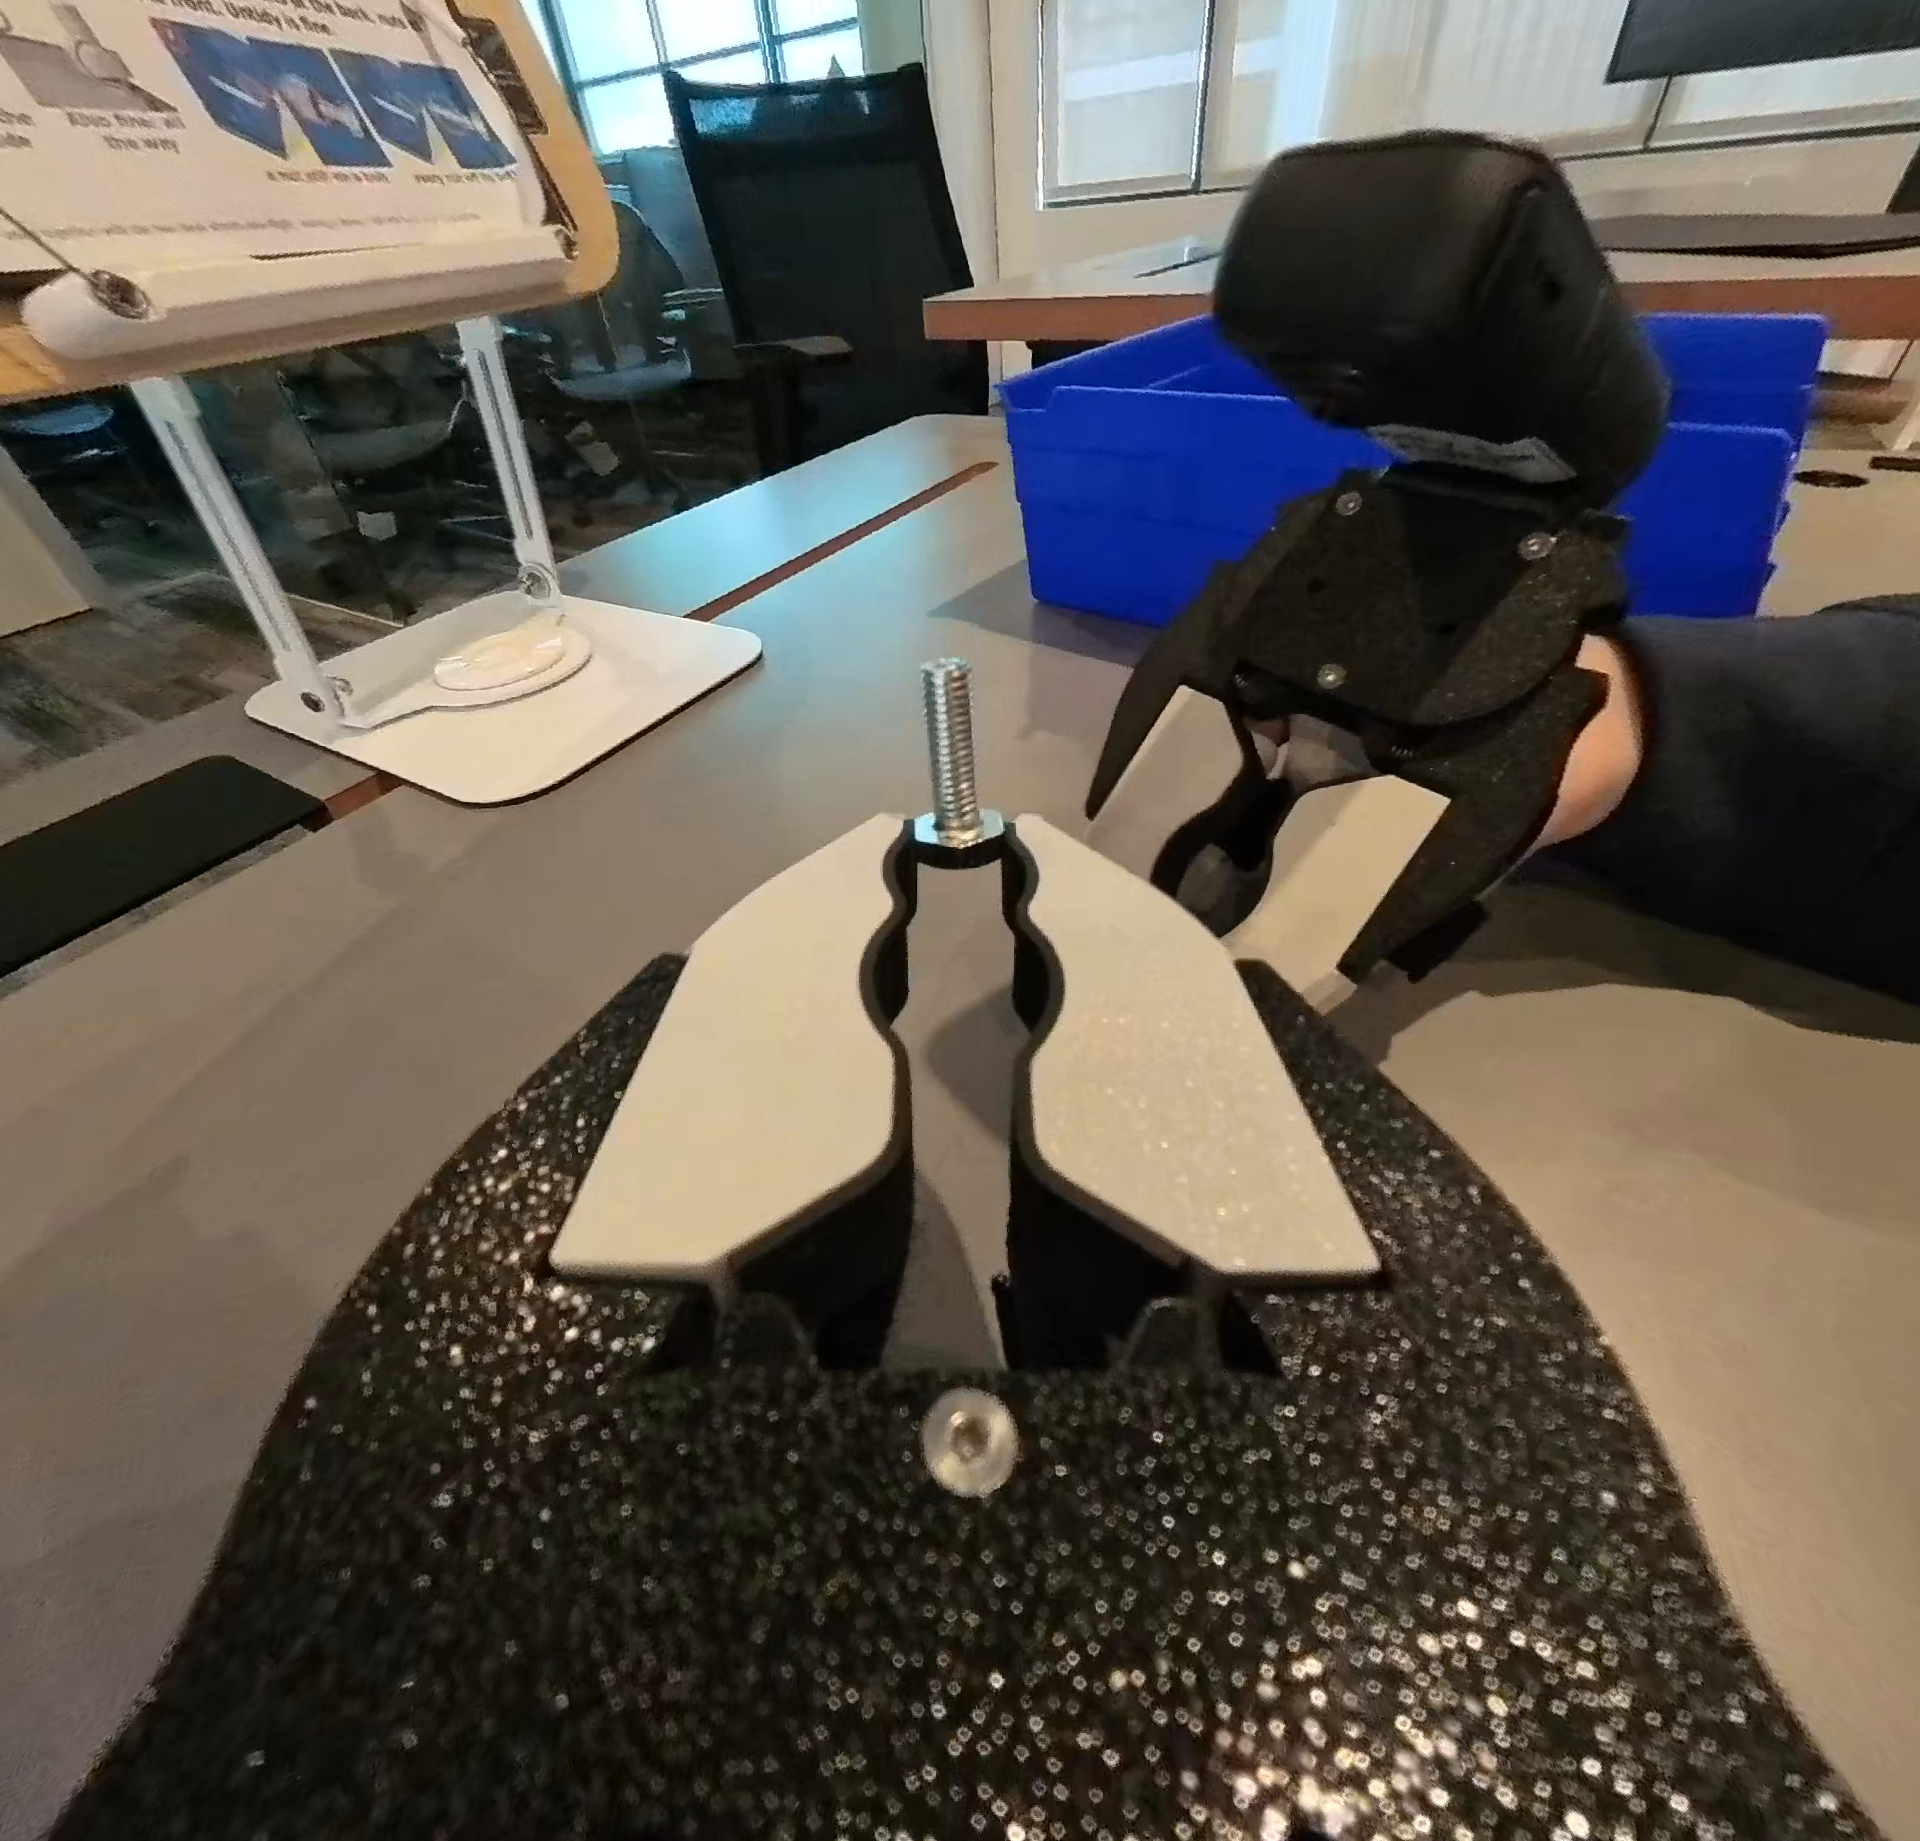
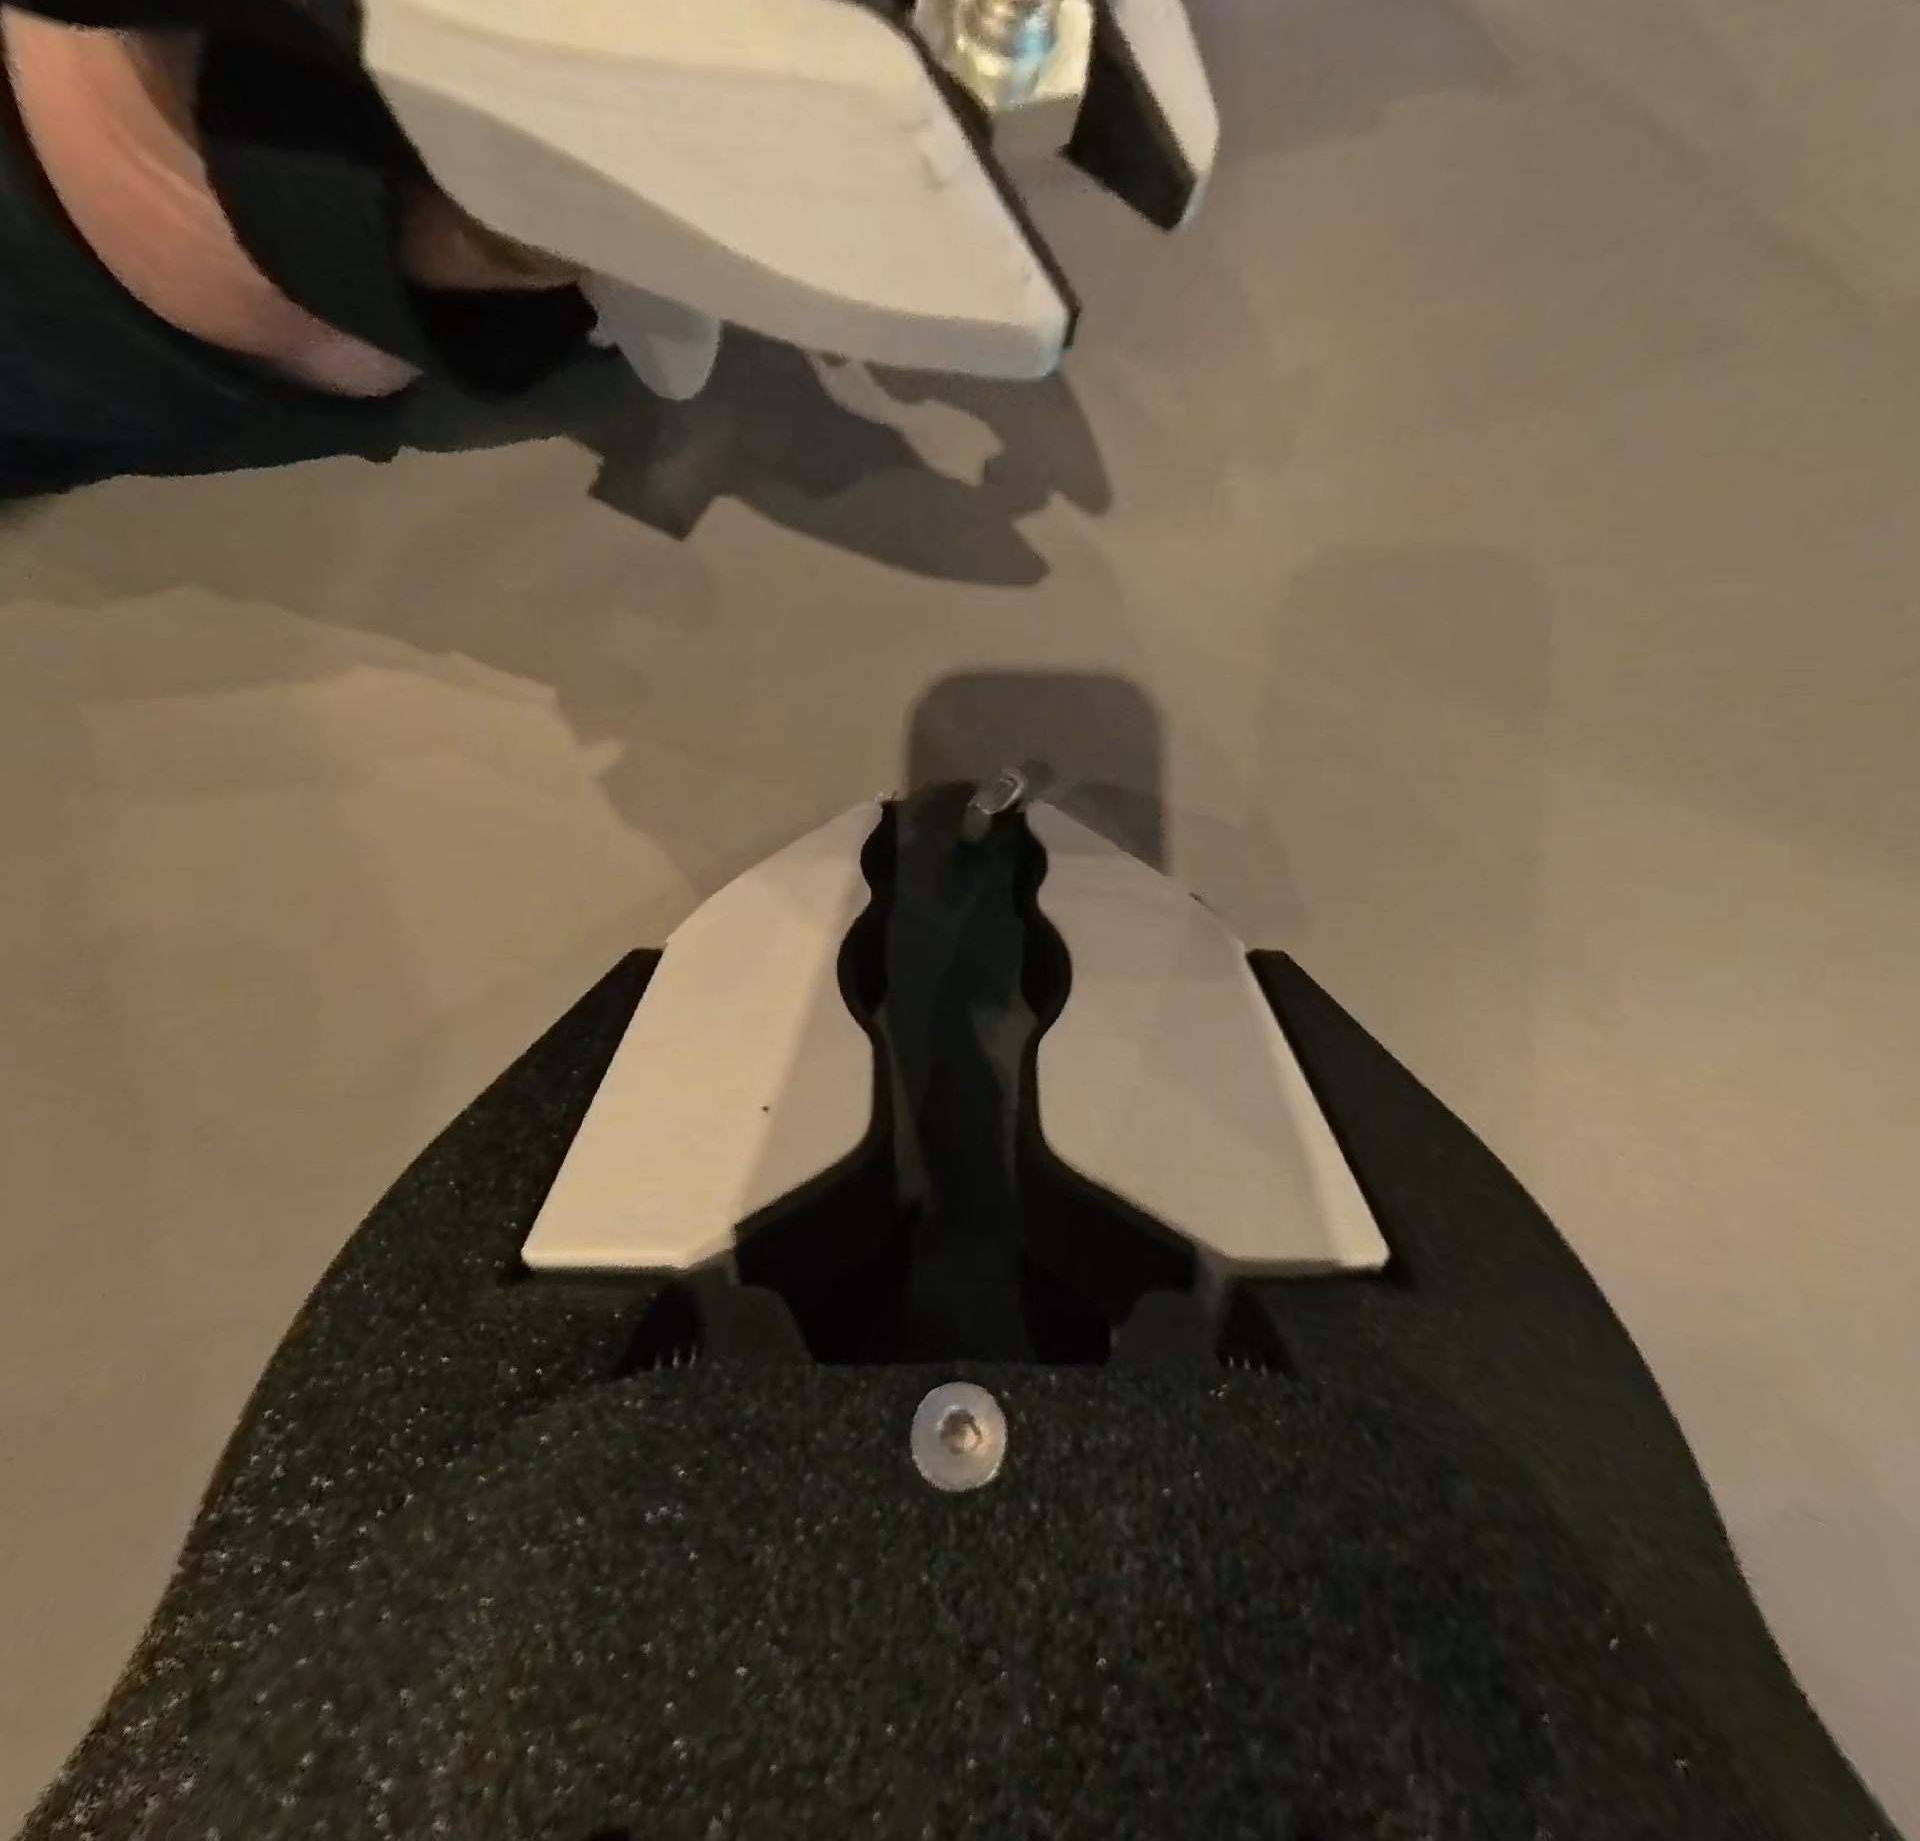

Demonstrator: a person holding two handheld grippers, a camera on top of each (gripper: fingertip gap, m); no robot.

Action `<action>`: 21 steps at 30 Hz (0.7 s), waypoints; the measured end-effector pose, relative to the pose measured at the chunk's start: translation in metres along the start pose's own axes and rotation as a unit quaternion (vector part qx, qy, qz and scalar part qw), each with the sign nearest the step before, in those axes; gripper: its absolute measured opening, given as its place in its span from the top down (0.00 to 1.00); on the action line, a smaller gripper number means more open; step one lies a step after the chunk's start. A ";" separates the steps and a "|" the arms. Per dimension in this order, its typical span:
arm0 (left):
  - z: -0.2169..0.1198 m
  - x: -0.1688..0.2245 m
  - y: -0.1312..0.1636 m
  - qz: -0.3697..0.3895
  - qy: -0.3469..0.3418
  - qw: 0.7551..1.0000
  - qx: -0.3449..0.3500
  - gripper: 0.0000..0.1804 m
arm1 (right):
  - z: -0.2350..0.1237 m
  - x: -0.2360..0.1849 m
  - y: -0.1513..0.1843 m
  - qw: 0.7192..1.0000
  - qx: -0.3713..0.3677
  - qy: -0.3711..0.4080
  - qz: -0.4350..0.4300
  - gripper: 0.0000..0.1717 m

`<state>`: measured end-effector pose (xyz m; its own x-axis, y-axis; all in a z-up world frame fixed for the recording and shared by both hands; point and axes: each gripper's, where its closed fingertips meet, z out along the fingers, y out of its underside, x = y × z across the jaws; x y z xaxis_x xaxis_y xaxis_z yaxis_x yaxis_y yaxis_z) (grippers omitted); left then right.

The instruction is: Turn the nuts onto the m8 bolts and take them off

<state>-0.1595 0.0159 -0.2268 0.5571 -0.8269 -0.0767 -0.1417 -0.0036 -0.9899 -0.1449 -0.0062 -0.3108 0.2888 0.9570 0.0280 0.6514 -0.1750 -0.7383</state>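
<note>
In the left wrist view my left gripper (image 1: 958,841) is shut on the hex head of a silver bolt (image 1: 945,742). The bolt stands upright with its bare thread pointing up, above the grey table (image 1: 416,1012). My right gripper (image 1: 1221,887) is to its right, tilted down with its tips close to the table. In the right wrist view my right gripper (image 2: 961,804) has its fingers drawn close on a small silvery nut (image 2: 1004,789) at the tips, which is blurred. The bolt (image 2: 1023,15) also shows at the top of that view, held by the left gripper's fingers (image 2: 727,150).
Stacked blue bins (image 1: 1195,503) stand behind the right gripper. A white document stand (image 1: 499,690) with a printed sheet is at the far left. A black office chair (image 1: 821,233) is beyond the table edge. A person's hand (image 1: 1600,752) holds the right gripper. The tips of one gripper are about 8 centimeters away from the tips of the other.
</note>
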 end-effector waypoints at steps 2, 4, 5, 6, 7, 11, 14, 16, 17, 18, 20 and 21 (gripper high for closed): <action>-0.001 -0.001 -0.001 -0.003 -0.001 1.000 0.003 0.92 | -0.001 -0.004 0.000 1.000 0.002 -0.009 -0.012 0.90; -0.001 -0.001 0.000 -0.003 0.000 1.000 0.002 0.92 | -0.002 -0.008 -0.001 1.000 0.006 -0.022 -0.020 0.92; 0.000 -0.001 0.000 -0.003 0.001 1.000 0.000 0.92 | -0.002 -0.010 -0.002 0.999 0.008 -0.027 -0.023 0.93; 0.000 -0.001 0.000 -0.003 0.002 1.000 -0.001 0.92 | -0.002 -0.009 -0.003 0.999 0.010 -0.024 -0.024 0.93; 0.000 0.000 0.000 -0.002 0.002 1.000 -0.001 0.92 | -0.003 -0.010 -0.004 0.999 0.013 -0.026 -0.029 0.95; 0.001 0.000 0.001 0.000 0.005 1.000 -0.004 0.92 | -0.006 -0.010 -0.016 0.998 0.045 -0.009 -0.053 0.93; 0.001 0.001 0.001 0.000 0.007 1.000 -0.005 0.92 | -0.003 -0.006 -0.012 0.998 0.027 0.009 -0.057 0.86; 0.001 0.001 0.001 0.000 0.008 1.000 -0.005 0.92 | -0.001 -0.009 -0.008 0.998 0.017 0.002 -0.062 0.87; 0.001 0.001 0.001 0.000 0.008 1.000 -0.005 0.92 | 0.000 -0.010 -0.007 0.998 0.014 -0.002 -0.063 0.88; 0.001 0.001 0.001 0.000 0.009 1.000 -0.005 0.92 | -0.001 -0.011 -0.006 0.998 0.010 -0.006 -0.064 0.89; 0.001 0.001 0.002 -0.001 0.010 1.000 -0.006 0.92 | -0.003 -0.013 -0.004 0.998 0.005 -0.017 -0.066 0.90; 0.001 0.002 0.002 -0.001 0.010 1.000 -0.006 0.92 | -0.004 -0.015 -0.004 0.998 0.006 -0.025 -0.064 0.91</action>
<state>-0.1580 0.0152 -0.2287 0.5402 -0.8384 -0.0726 -0.1503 -0.0113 -0.9886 -0.1486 -0.0209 -0.3055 0.1686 0.9815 0.0902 0.6718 -0.0475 -0.7393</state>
